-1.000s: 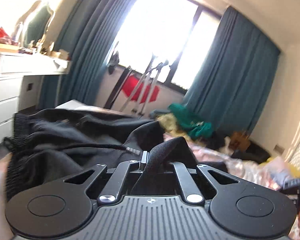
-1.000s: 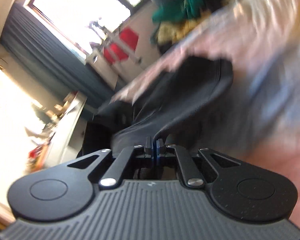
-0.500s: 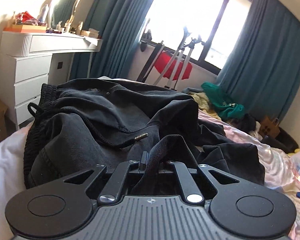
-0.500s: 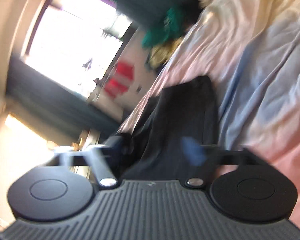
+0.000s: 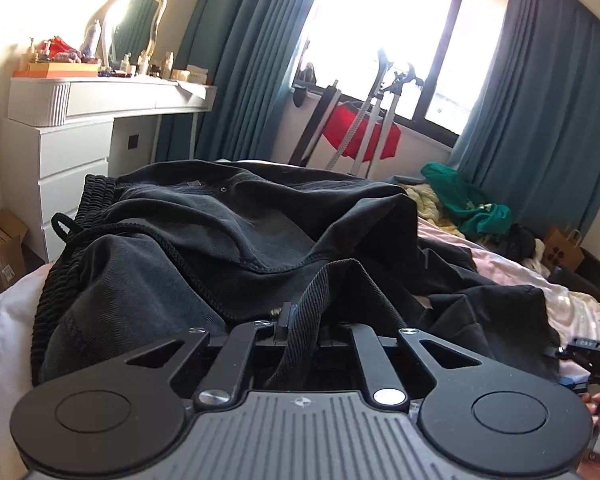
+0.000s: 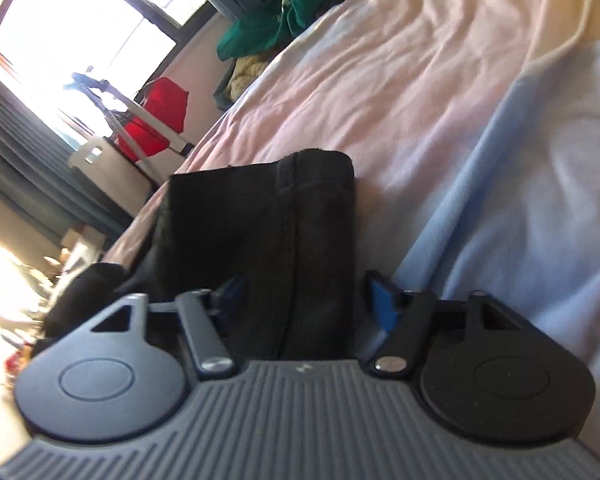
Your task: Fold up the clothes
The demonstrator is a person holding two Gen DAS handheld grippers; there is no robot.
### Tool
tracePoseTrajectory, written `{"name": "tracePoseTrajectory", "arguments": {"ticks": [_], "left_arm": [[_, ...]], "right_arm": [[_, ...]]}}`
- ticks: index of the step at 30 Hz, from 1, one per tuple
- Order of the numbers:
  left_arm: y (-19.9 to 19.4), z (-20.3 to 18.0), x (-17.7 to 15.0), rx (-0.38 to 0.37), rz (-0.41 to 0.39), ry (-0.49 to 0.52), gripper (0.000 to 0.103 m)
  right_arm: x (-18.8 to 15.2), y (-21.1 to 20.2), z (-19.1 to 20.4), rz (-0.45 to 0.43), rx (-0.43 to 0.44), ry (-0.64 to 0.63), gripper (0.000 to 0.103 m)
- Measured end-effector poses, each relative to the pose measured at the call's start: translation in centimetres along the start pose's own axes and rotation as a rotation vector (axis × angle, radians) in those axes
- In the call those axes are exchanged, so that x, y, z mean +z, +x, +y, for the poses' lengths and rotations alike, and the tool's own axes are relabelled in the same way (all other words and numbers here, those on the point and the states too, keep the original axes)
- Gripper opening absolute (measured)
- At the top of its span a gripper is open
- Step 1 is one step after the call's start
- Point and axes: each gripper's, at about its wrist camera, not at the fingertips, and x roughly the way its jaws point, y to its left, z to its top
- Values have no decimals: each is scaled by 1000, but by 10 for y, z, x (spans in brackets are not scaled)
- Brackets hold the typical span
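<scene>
Black sweatpants [image 5: 228, 240] with a ribbed waistband and drawstring lie bunched on the bed. My left gripper [image 5: 296, 320] is shut on a ribbed fold of the black sweatpants, which loops up between the fingers. In the right wrist view a flat leg end of the sweatpants [image 6: 268, 232] lies on the pink and blue bedsheet [image 6: 440, 100]. My right gripper [image 6: 304, 296] is open, its blue pads [image 6: 382, 304] spread either side of the leg, not gripping it.
A white dresser [image 5: 68, 140] with a mirror stands at the left. Teal curtains [image 5: 540, 120] frame a bright window. A red drying rack [image 5: 360, 136], green clothes [image 5: 468, 204], a paper bag [image 5: 560, 248] and a cardboard box [image 5: 0, 248] surround the bed.
My right gripper has opened and let go of the sweatpants leg, which now lies flat on the sheet. My left gripper stayed shut on the fabric and sank lower toward the bed.
</scene>
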Motion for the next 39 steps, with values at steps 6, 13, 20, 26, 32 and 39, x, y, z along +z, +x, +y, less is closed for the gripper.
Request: {"name": "tracePoseTrajectory", "arguments": {"ticks": [6,13,20,26,32,39], "left_arm": [[15,2,-1,-36,18,-22,10],[3,-3,1,-129,0,-13,9],[-9,-17,-3,-210,66,61,10],[-4,-8,-10,-220,145,30,11],[-16,5,-8,-248,194,-58,31],[-49,43,-7,-278,254,-271,82]], "right_arm": [[13,-19,28,-160,38,-39,7],[48,-108,32,-432,29,-45,6],[58,-175,-29,-497,-364,-40,6],[44,-187,-86,-330,-280,297,9],[25,-188,-91,-317,-322,316,10],[21,-198,-70,-323,-284,224,37]]}}
